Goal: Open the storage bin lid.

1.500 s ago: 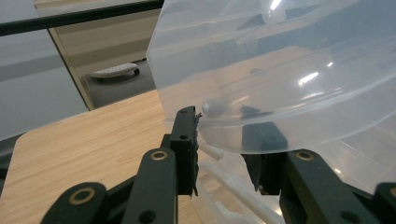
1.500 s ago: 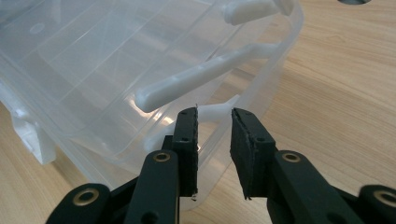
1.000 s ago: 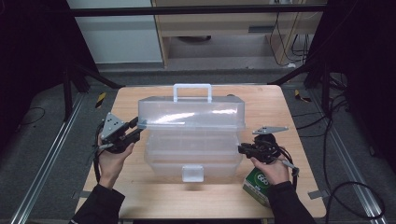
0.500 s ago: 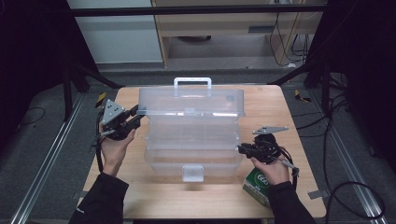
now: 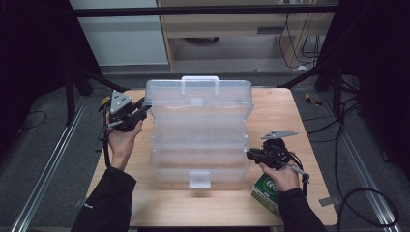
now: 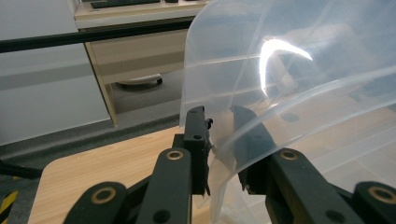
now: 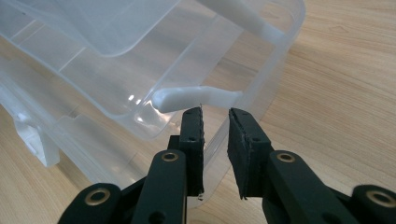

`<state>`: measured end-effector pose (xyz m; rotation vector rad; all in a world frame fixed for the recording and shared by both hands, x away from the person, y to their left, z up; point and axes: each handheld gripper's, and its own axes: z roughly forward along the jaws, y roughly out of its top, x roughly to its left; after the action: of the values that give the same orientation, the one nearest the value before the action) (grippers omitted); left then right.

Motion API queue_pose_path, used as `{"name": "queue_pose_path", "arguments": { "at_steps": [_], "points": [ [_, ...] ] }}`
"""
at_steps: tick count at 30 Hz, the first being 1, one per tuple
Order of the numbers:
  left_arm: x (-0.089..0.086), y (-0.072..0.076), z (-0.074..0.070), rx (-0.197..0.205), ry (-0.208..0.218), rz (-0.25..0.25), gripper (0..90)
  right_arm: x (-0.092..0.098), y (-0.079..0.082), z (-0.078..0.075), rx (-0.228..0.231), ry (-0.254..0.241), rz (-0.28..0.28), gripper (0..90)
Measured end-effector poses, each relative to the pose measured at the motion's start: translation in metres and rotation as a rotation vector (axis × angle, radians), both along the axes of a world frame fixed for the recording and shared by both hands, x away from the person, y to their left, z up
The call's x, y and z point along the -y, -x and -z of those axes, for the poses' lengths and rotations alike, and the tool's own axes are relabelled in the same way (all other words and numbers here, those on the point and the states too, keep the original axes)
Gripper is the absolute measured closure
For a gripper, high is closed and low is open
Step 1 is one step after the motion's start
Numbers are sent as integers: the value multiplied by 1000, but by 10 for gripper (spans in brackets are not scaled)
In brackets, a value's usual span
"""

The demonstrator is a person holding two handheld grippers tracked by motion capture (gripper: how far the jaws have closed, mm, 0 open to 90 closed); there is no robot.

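The lid [image 5: 200, 99] has swung up, left hand-held gripper [image 5: 140, 108] closing on it, right [image 5: 249, 154] grasping the box wall [image 7: 261, 88].

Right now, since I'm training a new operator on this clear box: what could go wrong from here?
The left claw pinches just the lid's thin corner; it may slip out and drop shut. The right claw grips the base wall at one end, so the box could twist. The green carton sits close under that hand.

The green box [image 5: 267, 188] is partly hidden under the right hand [image 5: 279, 175], its print too small to read. The clear lid [image 6: 299, 93] runs off the left gripper view's edges.
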<state>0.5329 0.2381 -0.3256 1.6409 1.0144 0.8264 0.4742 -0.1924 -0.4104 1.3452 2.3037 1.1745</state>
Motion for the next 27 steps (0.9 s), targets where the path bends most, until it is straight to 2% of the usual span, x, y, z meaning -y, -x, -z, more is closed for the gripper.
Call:
{"name": "queue_pose_path", "arguments": {
  "at_steps": [16, 27],
  "points": [
    [5, -25, -10, -26, 17, -31, 768, 0, -1, 1, 7, 3, -2, 749],
    [8, -40, -13, -33, 6, -51, 771, 0, -1, 1, 2, 2, 0, 748]
  ]
}}
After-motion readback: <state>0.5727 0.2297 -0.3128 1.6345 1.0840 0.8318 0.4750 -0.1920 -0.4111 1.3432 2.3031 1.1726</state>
